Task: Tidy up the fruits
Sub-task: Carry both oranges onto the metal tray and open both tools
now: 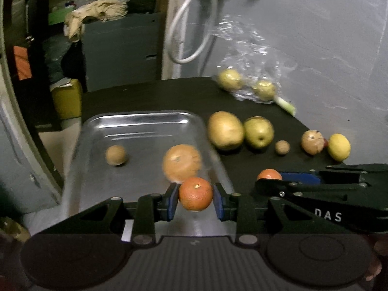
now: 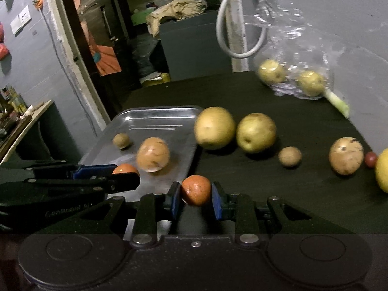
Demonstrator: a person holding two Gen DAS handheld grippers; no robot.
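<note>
My left gripper (image 1: 196, 195) is shut on a small orange mandarin (image 1: 196, 190), held over the near right part of the steel tray (image 1: 135, 123). My right gripper (image 2: 196, 192) is shut on a second mandarin (image 2: 197, 187), just right of the tray's (image 2: 155, 116) near corner. Each gripper shows in the other's view, the right gripper (image 1: 266, 181) and the left gripper (image 2: 126, 173). In the tray lie a small brown fruit (image 1: 116, 155) and a larger tan fruit (image 1: 181, 162).
On the dark table, right of the tray, lie two yellow-green fruits (image 2: 214, 128) (image 2: 256, 132), a small brown fruit (image 2: 289, 156), a spotted fruit (image 2: 346, 155), a tiny red fruit (image 2: 371, 159) and a lemon (image 1: 339, 147). A clear bag (image 2: 291, 72) with two fruits sits at the back by the wall.
</note>
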